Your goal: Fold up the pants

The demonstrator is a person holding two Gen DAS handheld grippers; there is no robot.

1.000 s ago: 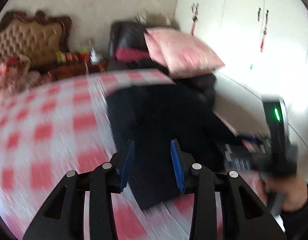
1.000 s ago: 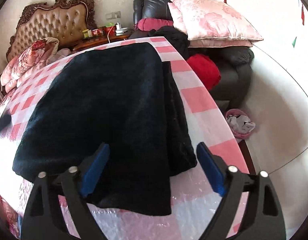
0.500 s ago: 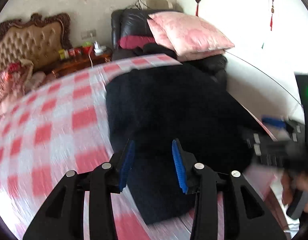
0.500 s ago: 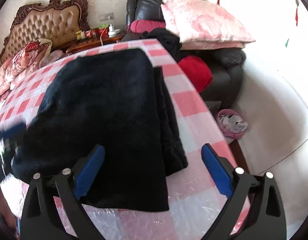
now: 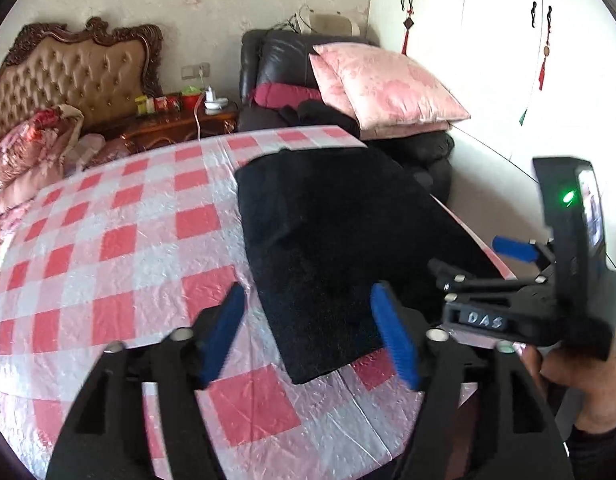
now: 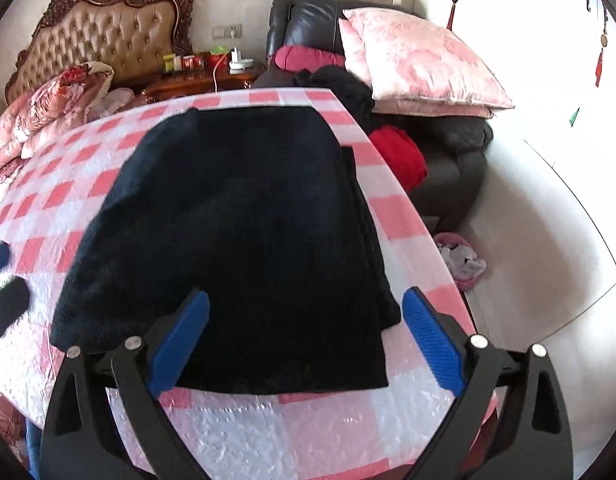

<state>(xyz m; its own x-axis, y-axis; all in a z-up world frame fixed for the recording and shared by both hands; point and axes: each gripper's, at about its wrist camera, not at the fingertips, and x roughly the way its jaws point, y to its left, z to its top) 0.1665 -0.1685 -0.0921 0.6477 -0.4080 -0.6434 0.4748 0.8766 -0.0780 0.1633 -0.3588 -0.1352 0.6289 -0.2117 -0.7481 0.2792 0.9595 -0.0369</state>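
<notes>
At right edge of checkered counter (image 6: pixel 407 216): folded black pants (image 6: pixel 244 248), layers indistinct. Left hand-held gripper (image 5: pixel 308 336) released, empty; right hand-held gripper (image 6: pixel 304 344) released, its near fingertip hidden in left view.

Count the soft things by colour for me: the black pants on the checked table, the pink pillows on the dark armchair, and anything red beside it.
Black folded pants: 1
Pink floral pillows: 2, stacked
Red bundle of fabric beside the armchair: 1
Total: 4
</notes>
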